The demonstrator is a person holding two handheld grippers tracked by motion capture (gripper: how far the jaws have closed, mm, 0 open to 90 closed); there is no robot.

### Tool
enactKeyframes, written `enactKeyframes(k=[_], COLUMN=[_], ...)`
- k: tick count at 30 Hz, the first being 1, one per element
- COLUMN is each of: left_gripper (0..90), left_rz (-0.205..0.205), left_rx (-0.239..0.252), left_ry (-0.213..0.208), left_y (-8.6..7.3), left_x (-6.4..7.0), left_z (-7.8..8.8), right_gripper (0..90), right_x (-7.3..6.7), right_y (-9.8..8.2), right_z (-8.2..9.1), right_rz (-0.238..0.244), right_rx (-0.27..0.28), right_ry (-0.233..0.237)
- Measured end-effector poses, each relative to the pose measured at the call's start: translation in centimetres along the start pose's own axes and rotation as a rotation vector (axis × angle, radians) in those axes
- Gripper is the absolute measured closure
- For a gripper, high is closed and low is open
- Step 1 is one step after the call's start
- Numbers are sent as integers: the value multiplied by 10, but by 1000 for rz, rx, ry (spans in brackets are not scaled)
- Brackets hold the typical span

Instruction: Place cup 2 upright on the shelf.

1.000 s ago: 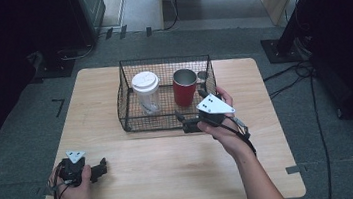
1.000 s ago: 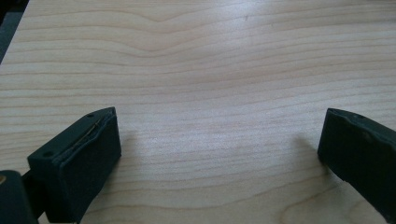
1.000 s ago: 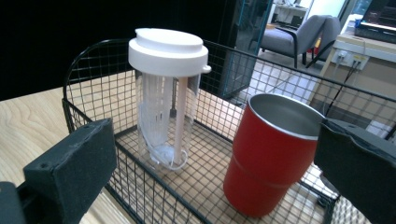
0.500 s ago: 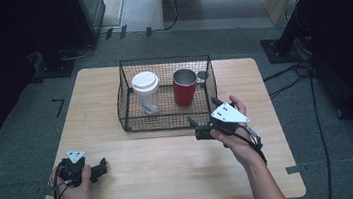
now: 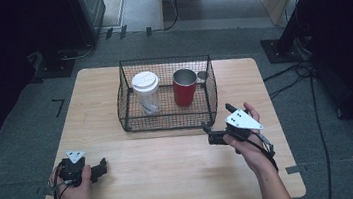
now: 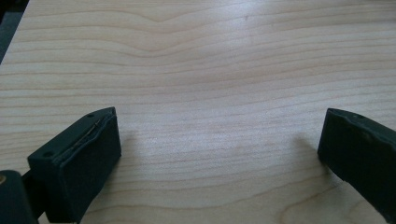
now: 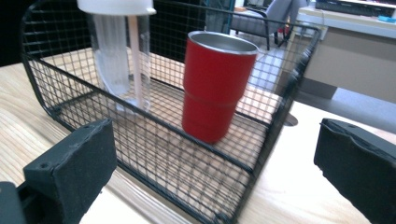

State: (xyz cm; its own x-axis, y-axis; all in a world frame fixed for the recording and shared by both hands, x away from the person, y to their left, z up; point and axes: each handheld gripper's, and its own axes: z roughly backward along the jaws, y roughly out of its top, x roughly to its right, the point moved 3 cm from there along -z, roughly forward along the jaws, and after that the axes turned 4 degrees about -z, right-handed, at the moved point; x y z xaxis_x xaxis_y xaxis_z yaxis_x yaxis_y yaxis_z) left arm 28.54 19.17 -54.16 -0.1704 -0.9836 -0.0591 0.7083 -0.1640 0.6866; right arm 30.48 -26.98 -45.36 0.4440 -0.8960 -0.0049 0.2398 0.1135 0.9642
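Jaws of the right gripper [image 5: 212, 134] stand wide apart with nothing between them, just near of the black wire-mesh basket [image 5: 131, 115] and aimed at its front wall. Inside the basket, on the right, the red metal tumbler with a bare steel rim [image 7: 215, 86] stands upright; to its left stands the clear plastic cup with a white lid [image 5: 146, 92], apart from it. The left gripper [image 5: 99, 169] rests low at the near left of the light wooden tabletop [image 5: 172, 165], likewise wide open and empty, well apart from the basket.

Judging from this, the tumbler is the likely target. The mesh wall blocks a straight approach, so the right gripper should rise above the basket's rim, come down over the tumbler, and close squarely on its wall without nudging the neighbouring cup.
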Motion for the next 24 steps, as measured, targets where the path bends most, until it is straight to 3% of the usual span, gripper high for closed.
enactKeyframes(k=[24], left_gripper=[1], left_rz=[-1], left_rx=[-1], left_ry=[0], left_y=[0], left_x=[0], left_z=[0], right_gripper=[0], right_x=[44], right_y=[-53], right_z=[36], right_rz=[-52], right_rx=[-86], right_ry=[-128])
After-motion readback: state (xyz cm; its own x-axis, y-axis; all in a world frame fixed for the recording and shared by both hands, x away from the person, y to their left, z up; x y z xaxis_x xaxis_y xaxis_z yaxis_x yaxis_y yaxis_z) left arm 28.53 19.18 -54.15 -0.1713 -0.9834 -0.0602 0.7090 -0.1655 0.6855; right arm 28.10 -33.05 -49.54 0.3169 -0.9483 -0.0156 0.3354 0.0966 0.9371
